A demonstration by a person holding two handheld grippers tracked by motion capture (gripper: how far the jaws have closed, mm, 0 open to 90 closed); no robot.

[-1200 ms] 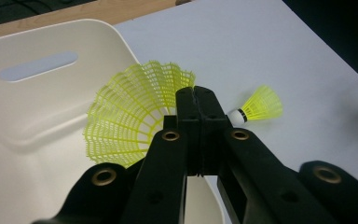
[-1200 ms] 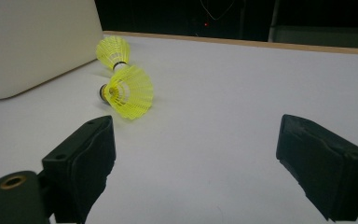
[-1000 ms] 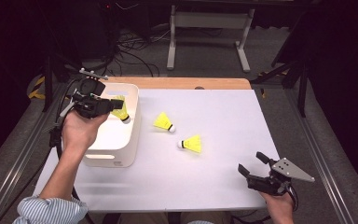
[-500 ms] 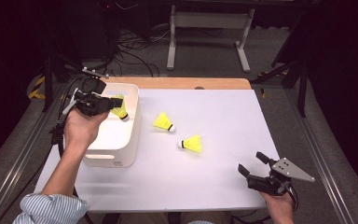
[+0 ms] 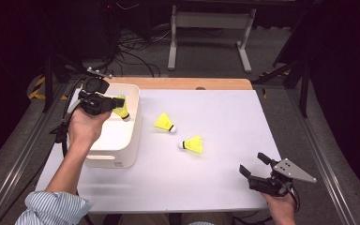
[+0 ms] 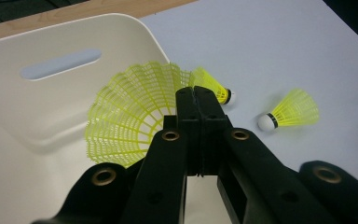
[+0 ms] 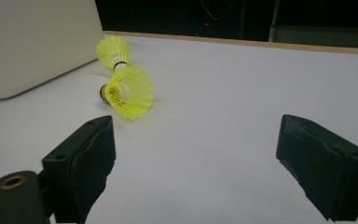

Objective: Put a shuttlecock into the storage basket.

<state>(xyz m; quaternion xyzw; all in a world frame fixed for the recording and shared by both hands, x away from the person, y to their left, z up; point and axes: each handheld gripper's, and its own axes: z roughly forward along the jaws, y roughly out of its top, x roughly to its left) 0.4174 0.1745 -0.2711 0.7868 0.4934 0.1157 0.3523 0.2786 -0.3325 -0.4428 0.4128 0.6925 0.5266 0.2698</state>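
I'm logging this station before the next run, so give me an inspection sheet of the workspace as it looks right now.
Surface: white tabletop with a wooden strip along the far edge.
Job's things: white plastic bin with handle slots at the left; one yellow plastic shuttlecock held over the bin; two more yellow shuttlecocks lying on the table, the farther one and the nearer one.
Clutter: nothing seen.
Grippers: left gripper shut on the held shuttlecock's skirt; right gripper open, low over the near right corner, nothing between its jaws.
Cables: black cables on the floor beyond the table.
Surroundings: grey metal frame legs behind the table, dark room.
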